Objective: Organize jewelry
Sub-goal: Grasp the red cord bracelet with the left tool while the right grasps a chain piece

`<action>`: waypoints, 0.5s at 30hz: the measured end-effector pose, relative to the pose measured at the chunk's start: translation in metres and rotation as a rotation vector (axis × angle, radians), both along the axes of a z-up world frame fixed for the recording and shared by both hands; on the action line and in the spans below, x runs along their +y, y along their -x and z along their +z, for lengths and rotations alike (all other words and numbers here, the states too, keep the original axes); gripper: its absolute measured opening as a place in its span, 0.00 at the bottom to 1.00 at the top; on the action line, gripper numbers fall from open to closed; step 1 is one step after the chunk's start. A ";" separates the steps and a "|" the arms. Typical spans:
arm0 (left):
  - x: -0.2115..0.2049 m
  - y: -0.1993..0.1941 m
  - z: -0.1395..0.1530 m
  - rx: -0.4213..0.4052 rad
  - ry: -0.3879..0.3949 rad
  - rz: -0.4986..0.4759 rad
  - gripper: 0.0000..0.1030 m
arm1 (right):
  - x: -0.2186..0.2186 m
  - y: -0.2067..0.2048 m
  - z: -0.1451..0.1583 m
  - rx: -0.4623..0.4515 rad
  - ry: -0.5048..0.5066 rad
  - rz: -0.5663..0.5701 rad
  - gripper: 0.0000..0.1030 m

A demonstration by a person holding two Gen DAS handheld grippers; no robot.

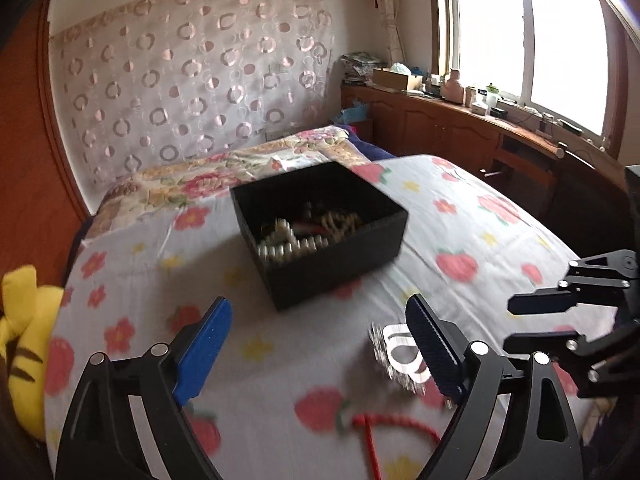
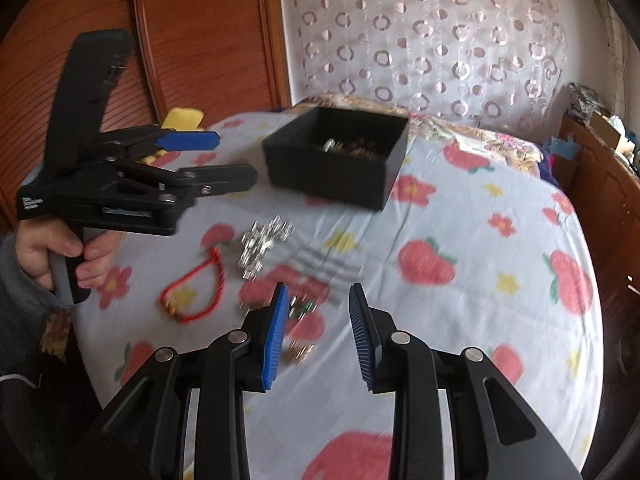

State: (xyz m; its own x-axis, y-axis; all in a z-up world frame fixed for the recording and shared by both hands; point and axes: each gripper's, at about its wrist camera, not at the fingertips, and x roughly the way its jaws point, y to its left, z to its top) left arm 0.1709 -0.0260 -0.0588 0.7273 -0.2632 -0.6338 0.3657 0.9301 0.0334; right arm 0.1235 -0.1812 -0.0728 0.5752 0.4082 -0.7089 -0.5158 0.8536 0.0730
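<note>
Bedroom walls of red-brown wood panelling and a circle-patterned curtain frame a bed [image 2: 460, 216] spread with a strawberry-and-flower sheet, which serves as the work surface. Toward the bed's head end sits an open black box [image 1: 320, 236], already holding pearl-like and beaded jewelry, so it is evidently the collecting place.

Loose pieces lie on the sheet nearer the foot edge: a silvery sparkling piece [image 2: 262, 246], a red cord bracelet [image 2: 196, 288] just beside it, and some small blurred items [image 2: 300, 328] close under the right hand-held gripper's left finger, too smeared to identify.

Both tools hover above the sheet with nothing in them. The left hand-held gripper [image 1: 320, 344] has its jaws spread wide, its right finger just over the silvery piece, likely lining up for a pick. The right hand-held gripper [image 2: 318, 336] is parted more narrowly, pointing toward the box, with the small items beneath it.
</note>
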 end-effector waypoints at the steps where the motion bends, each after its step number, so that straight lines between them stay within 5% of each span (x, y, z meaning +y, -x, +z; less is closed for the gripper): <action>1: 0.003 0.005 -0.002 0.007 0.003 0.004 0.83 | 0.001 0.003 -0.002 0.004 0.004 0.004 0.33; 12: 0.027 0.049 -0.024 0.100 0.026 0.020 0.83 | 0.019 0.021 -0.024 0.044 0.117 0.039 0.32; 15: 0.028 0.058 -0.033 0.138 0.024 0.022 0.83 | 0.021 0.024 -0.024 0.036 0.125 0.058 0.10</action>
State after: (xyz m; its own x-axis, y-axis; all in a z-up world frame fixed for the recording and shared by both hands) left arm 0.1128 0.0022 -0.0920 0.6391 -0.2641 -0.7223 0.3447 0.9379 -0.0380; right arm 0.0996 -0.1598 -0.0968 0.5267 0.3473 -0.7759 -0.5639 0.8257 -0.0131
